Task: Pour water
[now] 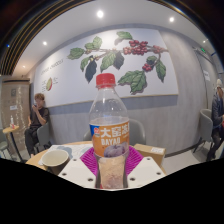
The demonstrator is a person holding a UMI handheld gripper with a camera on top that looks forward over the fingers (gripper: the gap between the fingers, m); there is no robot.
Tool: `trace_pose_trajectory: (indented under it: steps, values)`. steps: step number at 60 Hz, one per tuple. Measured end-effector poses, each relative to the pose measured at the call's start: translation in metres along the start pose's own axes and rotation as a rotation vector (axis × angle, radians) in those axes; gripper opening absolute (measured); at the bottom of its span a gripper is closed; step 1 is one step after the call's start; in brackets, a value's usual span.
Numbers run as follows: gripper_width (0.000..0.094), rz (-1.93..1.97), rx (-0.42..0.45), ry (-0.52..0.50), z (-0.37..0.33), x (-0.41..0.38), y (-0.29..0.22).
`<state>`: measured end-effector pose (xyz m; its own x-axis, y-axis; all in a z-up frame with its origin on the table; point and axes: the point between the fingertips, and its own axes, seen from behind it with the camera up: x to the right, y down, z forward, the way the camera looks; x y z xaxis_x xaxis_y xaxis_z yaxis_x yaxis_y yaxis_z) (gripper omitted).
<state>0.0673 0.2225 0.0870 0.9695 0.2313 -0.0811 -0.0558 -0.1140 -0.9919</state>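
Note:
A clear plastic bottle [110,130] with an orange cap and an orange-and-blue label stands upright between my fingers, close to the camera. My gripper [111,165] is shut on it: both pink pads [131,160] press its lower body at either side. A pale cup [55,158] with a dark rim stands on the wooden table [40,156] to the left of the bottle, just beyond my left finger. The bottle's base is hidden behind my fingers.
A tan box [150,153] sits on the table to the right of the bottle. A person [38,118] sits at the left beside a glass door. A white wall with a leaf-and-berry mural [115,55] is behind.

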Motion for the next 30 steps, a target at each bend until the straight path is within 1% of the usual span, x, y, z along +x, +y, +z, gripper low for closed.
trace_pose_trajectory:
  steps: [4,6,8,12,19,25,30]
  values:
    - [0.0305,-0.034,-0.015,-0.013,-0.005,0.005,0.001]
    - [0.0304,-0.052,-0.004,-0.024,-0.012,0.01,-0.004]
    - [0.0304,-0.059,0.002,-0.018,0.001,-0.006,0.006]
    - [0.0305,-0.051,-0.017,-0.034,-0.012,0.008,0.004]
    - [0.0308,-0.053,-0.011,-0.041,-0.011,0.006,0.002]
    - [0.0401,-0.062,-0.016,-0.041,-0.013,0.005,-0.002]
    - [0.056,-0.079,-0.033,-0.033,-0.016,0.006,-0.001]
